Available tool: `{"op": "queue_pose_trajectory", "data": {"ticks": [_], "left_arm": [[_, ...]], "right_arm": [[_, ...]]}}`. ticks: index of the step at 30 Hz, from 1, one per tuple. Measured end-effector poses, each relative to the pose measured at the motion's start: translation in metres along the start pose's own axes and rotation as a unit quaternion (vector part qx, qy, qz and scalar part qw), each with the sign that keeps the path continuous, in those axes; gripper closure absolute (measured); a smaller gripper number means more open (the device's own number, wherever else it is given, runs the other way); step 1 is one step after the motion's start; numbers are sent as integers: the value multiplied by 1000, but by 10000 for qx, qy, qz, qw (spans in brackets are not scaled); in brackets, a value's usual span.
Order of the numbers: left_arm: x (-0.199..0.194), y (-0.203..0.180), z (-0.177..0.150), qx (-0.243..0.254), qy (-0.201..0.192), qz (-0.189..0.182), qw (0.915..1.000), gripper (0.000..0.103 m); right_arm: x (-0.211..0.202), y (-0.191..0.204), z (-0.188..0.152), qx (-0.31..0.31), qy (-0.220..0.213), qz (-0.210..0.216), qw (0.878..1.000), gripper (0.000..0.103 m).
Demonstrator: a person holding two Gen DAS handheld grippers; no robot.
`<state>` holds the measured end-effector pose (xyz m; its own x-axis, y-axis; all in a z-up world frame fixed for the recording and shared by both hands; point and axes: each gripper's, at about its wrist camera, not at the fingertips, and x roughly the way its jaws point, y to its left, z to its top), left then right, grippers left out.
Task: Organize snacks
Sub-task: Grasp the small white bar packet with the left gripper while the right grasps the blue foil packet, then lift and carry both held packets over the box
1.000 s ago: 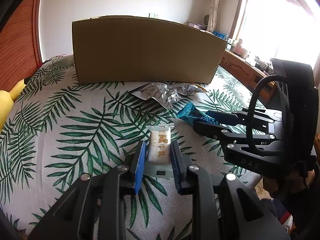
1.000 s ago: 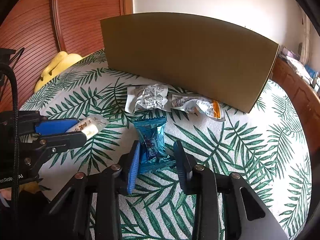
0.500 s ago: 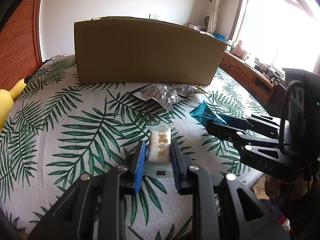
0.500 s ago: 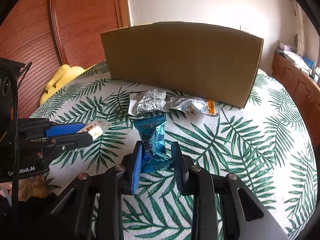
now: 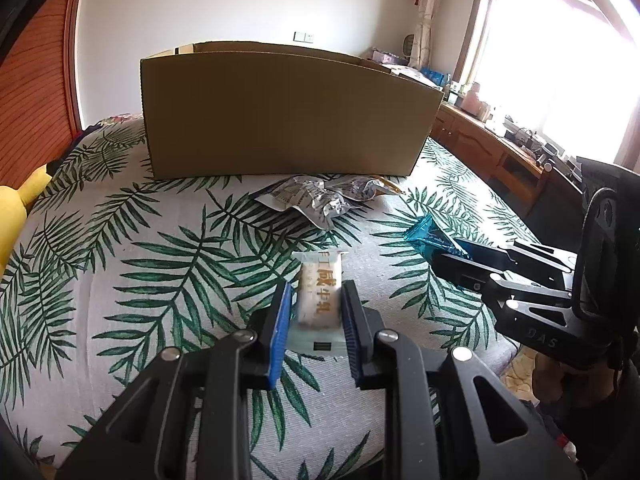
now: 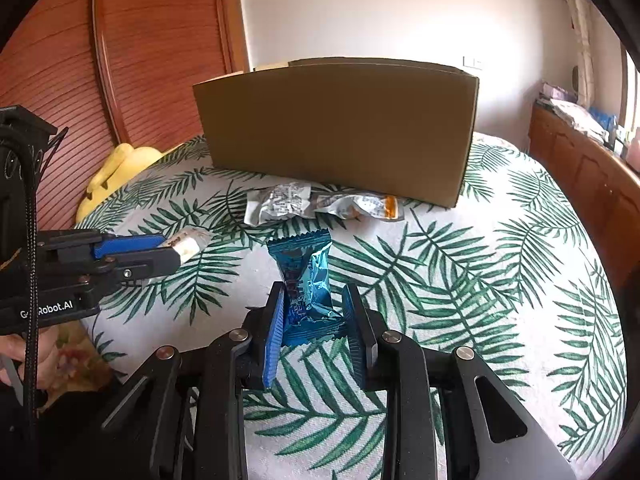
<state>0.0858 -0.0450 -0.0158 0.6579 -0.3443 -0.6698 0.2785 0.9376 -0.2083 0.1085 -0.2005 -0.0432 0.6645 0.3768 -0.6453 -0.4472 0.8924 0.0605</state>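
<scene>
Blue packet [image 6: 306,280] now lifted clear of bed [image 6: 500,280], clamped in right gripper [image 6: 312,316] fingers, lower centre. White bar [image 5: 320,294] unchanged, clamped in left gripper [image 5: 314,308]. Box [image 6: 340,128] next, upper centre.

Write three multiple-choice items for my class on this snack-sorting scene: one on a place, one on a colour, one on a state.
1. Where do the two silver snack packets lie?
A. inside the box
B. on the cloth before the cardboard box
C. on the yellow toy

2. What colour is the wrapper held by the right gripper?
A. red
B. green
C. blue

3. How is the left gripper?
A. shut on the white snack bar
B. wide open, empty
C. resting on the box

Key: B, they lie at the box's foot; C, the blue snack shines blue; A, pads press the bar.
</scene>
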Motion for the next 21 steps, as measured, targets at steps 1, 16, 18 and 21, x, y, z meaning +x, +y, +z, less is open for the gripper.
{"op": "queue_pose_trajectory", "data": {"ticks": [1,16,18,21], "left_arm": [[0,-1,0,6,-4,-2,10000,80],[-1,-2,6,83,88,-53,9999,76],[3,0,3,59,152,14,9999,71],[11,1,-2,41,376,-10,9993,67]], "right_arm": [[0,-1,0,11,-3,-11,10000,76],[-15,-6,3,63,-148,-54,9999,76],[-15,-6,2,58,-145,-61,9999,76],[-14,-6,2,47,-128,-48,9999,76]]}}
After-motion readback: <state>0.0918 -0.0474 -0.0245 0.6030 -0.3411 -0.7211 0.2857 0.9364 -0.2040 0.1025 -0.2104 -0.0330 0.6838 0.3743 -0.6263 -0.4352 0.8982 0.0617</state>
